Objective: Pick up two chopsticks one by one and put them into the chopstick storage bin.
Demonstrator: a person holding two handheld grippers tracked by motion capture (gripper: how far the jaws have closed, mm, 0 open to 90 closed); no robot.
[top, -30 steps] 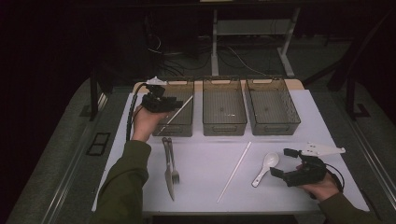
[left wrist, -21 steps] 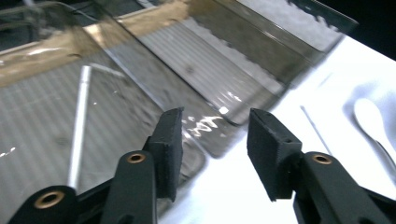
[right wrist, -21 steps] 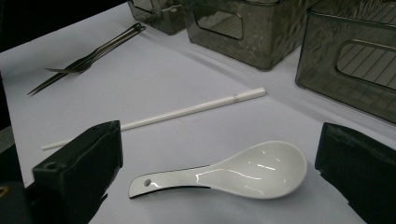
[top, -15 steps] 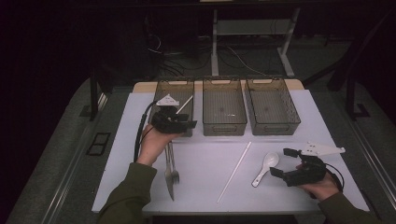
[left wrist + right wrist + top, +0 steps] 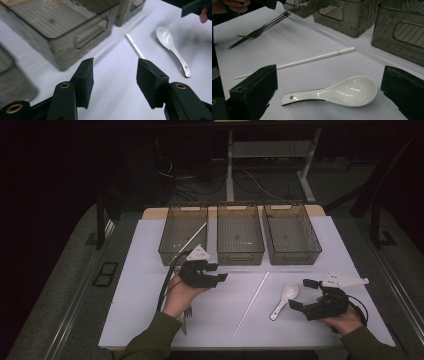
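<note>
My left gripper (image 5: 220,271) hovers over the white mat in front of the left bin (image 5: 170,256), jaws pointing right. Its jaws have just been opening and nothing is between them (image 5: 115,75). Ahead of it lie a white chopstick (image 5: 251,303) (image 5: 135,47) and a white ceramic spoon (image 5: 285,299) (image 5: 172,47). My right gripper (image 5: 300,294) rests open at the front right, its jaws on either side of the spoon (image 5: 334,93) without touching it. A second white chopstick (image 5: 192,237) leans inside the left bin.
Three smoky plastic bins stand in a row at the back; the middle one (image 5: 240,257) and the right one (image 5: 292,257) look bare inside. Metal forks (image 5: 259,30) lie at the front left, partly under the left hand (image 5: 186,312). The white mat (image 5: 145,285) covers the table.
The left hand has come away from the left bin, moving right and down toward the mat's middle. The right gripper has stayed put.
</note>
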